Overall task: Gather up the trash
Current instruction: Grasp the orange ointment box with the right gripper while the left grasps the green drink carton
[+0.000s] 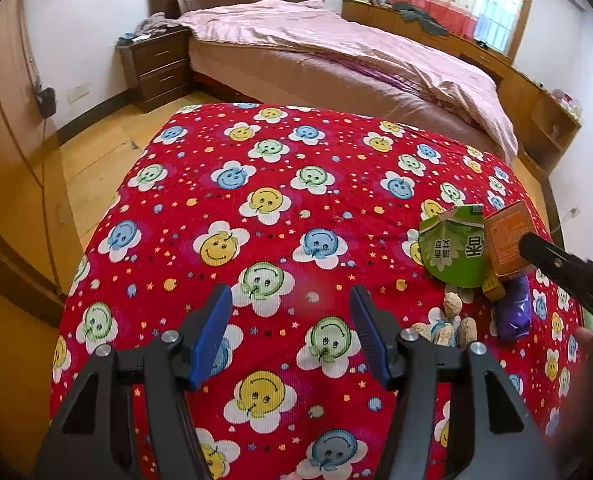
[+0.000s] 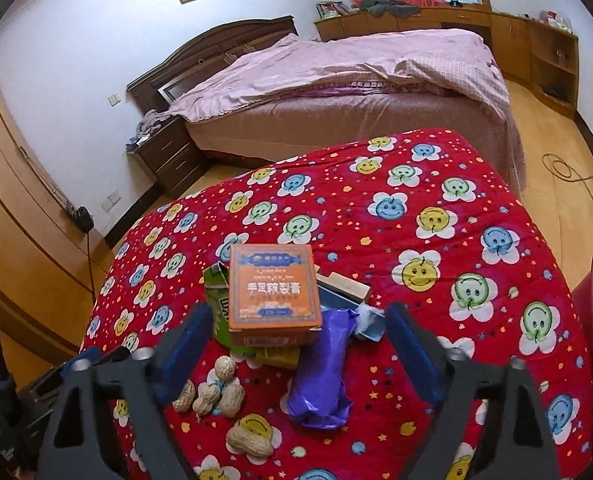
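A pile of trash lies on the red smiley-flower cloth: an orange box, a green carton under it, a purple wrapper, several peanuts and a small blue-and-tan box. My right gripper is open, its blue pads either side of the pile, holding nothing. My left gripper is open and empty over bare cloth, left of the pile. In the left wrist view the orange box, green carton, purple wrapper and peanuts sit at the right.
A bed with a pink cover stands beyond the cloth-covered surface. A dark nightstand is left of it, wooden cabinets at the far right. A cable lies on the wooden floor.
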The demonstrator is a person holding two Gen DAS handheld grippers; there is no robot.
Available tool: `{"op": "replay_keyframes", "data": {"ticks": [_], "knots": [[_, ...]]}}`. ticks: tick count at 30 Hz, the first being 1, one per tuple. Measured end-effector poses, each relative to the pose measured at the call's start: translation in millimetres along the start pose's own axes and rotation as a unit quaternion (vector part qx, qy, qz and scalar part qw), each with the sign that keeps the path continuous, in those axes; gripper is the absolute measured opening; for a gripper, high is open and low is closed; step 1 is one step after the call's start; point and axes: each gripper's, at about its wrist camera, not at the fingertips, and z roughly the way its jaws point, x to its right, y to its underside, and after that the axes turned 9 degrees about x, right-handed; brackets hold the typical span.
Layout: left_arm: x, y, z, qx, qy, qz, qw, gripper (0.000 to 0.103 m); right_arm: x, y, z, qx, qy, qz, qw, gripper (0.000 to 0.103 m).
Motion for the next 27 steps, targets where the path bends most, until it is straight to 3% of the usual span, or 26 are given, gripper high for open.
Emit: {"op": "replay_keyframes", "data": {"ticks": [1,5,9,16,27], "knots": [[0.1,-0.7,0.4,0.000,0.006,0.004,1.0000,0.061,-2.1,-0.6,1.3,0.000,0.003,-0.002,1.000,0.077],[1.1,-3.6,0.2,0.000,0.025,0.015,0.9996,0.061,-8.8,-3.0,5.3,0.000,0.013,-0.016,1.000,0.050],[4.1,-5.9,-0.4,-0.002,0.035,0.021,0.9992,0.061,-12.7,-2.6,-0.2,0.012,0.030,-0.032,0.999,0.050],[17.0,-7.7,-1.9,-0.005,0.044,0.018,0.9989,0.061,-2.1,-1.8,-29.1,0.039,0.022,-0.020,0.999,0.050],[46.3,-11.7,-10.5,0.002,0.062,-0.016,0.9980,0.061,45.7,-6.6,-86.2,0.078,0.015,0.006,0.997,0.050]]}}
